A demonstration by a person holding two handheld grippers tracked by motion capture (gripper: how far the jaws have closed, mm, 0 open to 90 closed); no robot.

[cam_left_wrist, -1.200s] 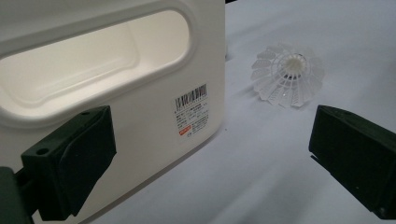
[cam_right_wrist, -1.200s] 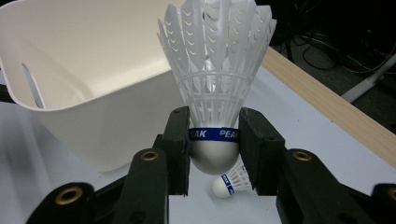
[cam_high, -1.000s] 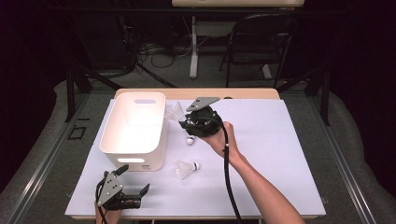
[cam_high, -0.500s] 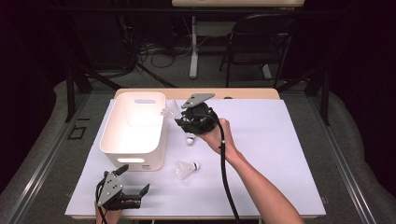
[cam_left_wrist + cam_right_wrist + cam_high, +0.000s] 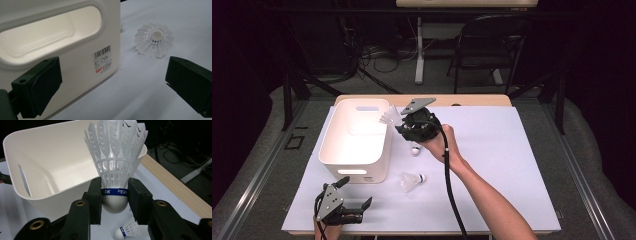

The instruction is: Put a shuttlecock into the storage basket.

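My right gripper is shut on a white shuttlecock and holds it in the air at the right rim of the white bin. In the right gripper view the pads clamp the cork at its blue band, and the shuttlecock stands feathers up in front of the bin, which looks empty inside. My left gripper rests open at the table's front left. Between its jaws I see the bin's handle wall and a lying shuttlecock.
Two more shuttlecocks lie on the white sheet, one near the bin's front right corner and one under my right hand, the latter shuttlecock showing below the jaws. Beyond the sheet runs the wooden table edge. A chair stands behind.
My right gripper has carried the shuttlecock left and slightly up, to the bin's right rim. The left gripper and the two lying shuttlecocks have stayed put.
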